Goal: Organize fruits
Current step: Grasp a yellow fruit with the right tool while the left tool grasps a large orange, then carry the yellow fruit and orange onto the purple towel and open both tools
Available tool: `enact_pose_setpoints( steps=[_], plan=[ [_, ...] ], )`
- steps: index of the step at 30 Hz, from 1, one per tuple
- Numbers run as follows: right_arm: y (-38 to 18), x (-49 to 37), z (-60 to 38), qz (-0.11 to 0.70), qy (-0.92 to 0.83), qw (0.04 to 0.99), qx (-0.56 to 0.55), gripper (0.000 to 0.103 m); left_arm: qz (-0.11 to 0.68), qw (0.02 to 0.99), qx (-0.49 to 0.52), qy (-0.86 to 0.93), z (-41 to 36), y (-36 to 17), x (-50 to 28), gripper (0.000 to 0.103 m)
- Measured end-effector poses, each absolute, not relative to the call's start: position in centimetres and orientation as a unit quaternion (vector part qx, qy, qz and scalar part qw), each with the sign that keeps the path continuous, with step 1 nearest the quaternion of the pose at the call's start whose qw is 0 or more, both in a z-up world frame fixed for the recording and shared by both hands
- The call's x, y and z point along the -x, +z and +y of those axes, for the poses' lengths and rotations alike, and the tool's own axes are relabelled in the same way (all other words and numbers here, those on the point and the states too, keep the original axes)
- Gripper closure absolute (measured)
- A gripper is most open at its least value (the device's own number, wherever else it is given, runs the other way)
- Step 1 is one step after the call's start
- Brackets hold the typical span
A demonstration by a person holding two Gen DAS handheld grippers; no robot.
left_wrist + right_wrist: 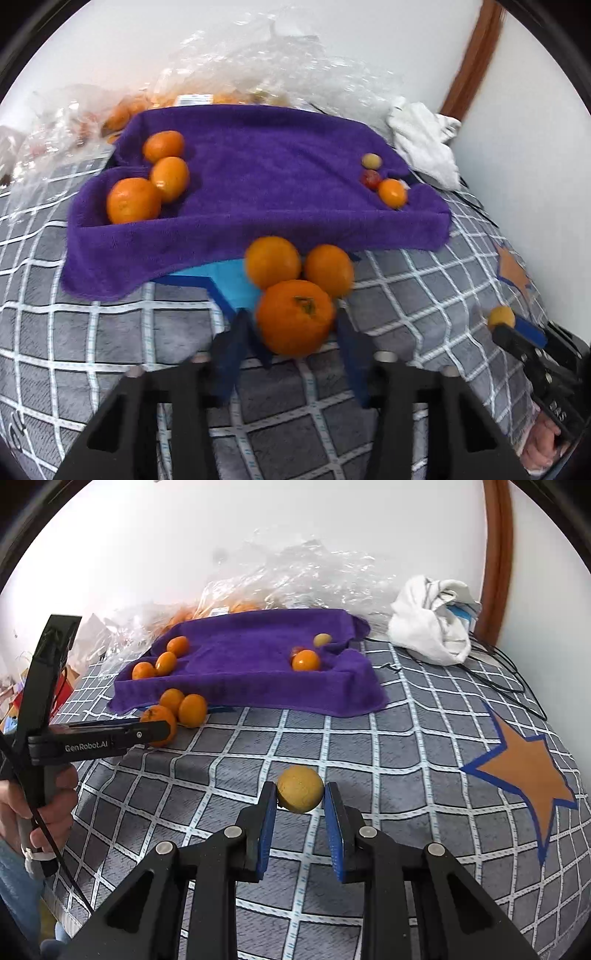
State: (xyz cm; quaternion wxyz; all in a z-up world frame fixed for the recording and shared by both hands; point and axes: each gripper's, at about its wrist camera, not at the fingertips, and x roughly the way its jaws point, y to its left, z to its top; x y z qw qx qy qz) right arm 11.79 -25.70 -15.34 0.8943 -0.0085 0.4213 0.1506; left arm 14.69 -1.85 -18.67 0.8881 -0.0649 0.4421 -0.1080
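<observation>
We are pinching a mandarin [294, 316] left, yellow fruit [300, 789] right; two mandarins [272, 261] are crowding the purple-draped tray's [258, 229] front edge.

The left gripper [295, 332] stood astride a mandarin [294, 317] on the bedspread [110, 332]. Just beyond it, two more mandarins [273, 261] lay side by side, touching it, against the near edge of the towel-draped tray [258, 229]. In the tray, ahead and to the left, three mandarins [133, 201] sat in a cluster; ahead and to the right lay three small fruits [392, 192] in a line. Behind the tray was crumpled plastic wrap [258, 66], and to its right a bundled cloth [424, 144].

The right gripper [300, 794], well to the right of the left, held a small round fruit [300, 789] between its pads. A star patch [524, 771] lay on the bedspread to its right.
</observation>
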Motion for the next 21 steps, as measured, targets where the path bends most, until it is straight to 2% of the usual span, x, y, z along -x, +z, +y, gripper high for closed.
enact_pose_setpoints(
  steps=[13,21],
  plan=[
    [-12.3,-13.9,-24.3,0.415,0.151,0.897,-0.024,0.077,0.414,0.905,0.069,-0.072,1.9,-14.3,-13.6,0.063],
    [-10.4,-17.4,-23.9,0.415,0.137,0.898,-0.058,0.077,0.389,0.917,0.044,-0.069,3.4,-9.6,-16.3,0.063]
  ],
)
